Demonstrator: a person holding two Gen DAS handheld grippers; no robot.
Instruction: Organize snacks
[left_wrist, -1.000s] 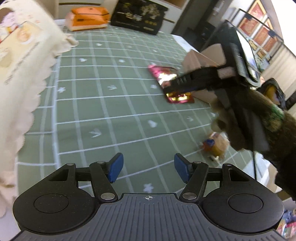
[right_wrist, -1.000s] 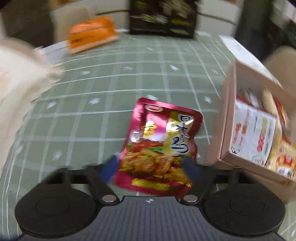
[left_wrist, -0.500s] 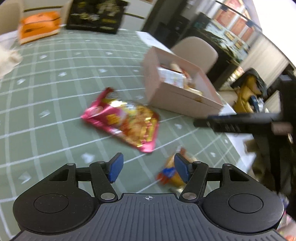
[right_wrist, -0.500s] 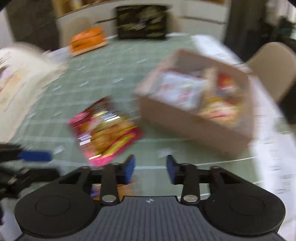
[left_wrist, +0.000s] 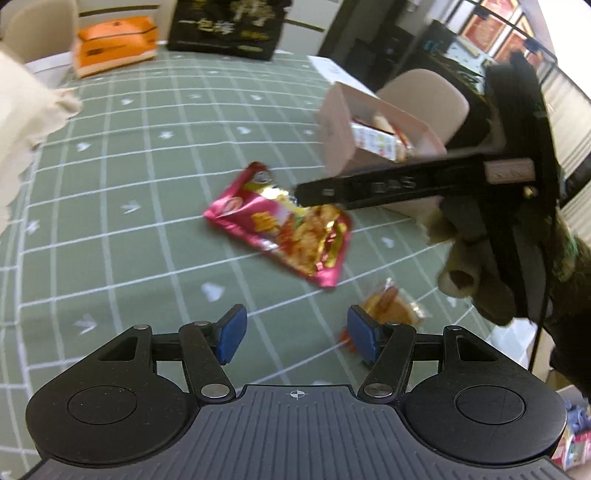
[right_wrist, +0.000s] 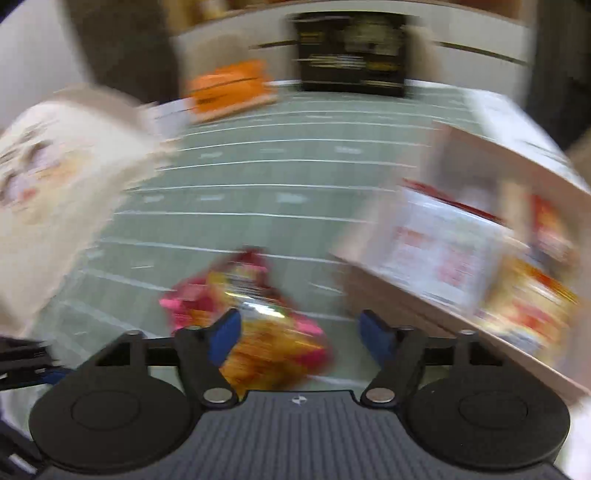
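**Both grippers open above the snack table, pink bag lying free**

Nearest in the left wrist view, the left gripper (left_wrist: 293, 332) has its 2 blue pads wide apart, and nothing is between them. Just beyond its right pad lies a small clear wrapper with an orange-brown snack inside (left_wrist: 391, 308), flat on the green tablecloth with white grid lines (left_wrist: 122, 206).

The right gripper (right_wrist: 299, 334) has just been opening its jaws, and now they stand clearly apart and hold nothing. Its view is strongly blurred. The shiny pink and yellow snack bag (right_wrist: 255, 317) lies on the cloth under this gripper, partly behind the left blue pad (right_wrist: 223, 334); the pads do not press on it.

In the left wrist view the same pink bag (left_wrist: 284, 229) lies flat near the middle of the table. The black finger of the right gripper reaches over its far end, held by a gloved hand (left_wrist: 472, 258).

Further back, to the right, stands the open beige cardboard box (left_wrist: 334, 125) with several snack packs inside. A cream cloth with a scalloped edge (left_wrist: 22, 122) is at the left side. At the far edge of the table are an orange box (left_wrist: 114, 44) and a black box with gold print (left_wrist: 225, 26), and a beige chair (left_wrist: 424, 96) stands behind the cardboard box.
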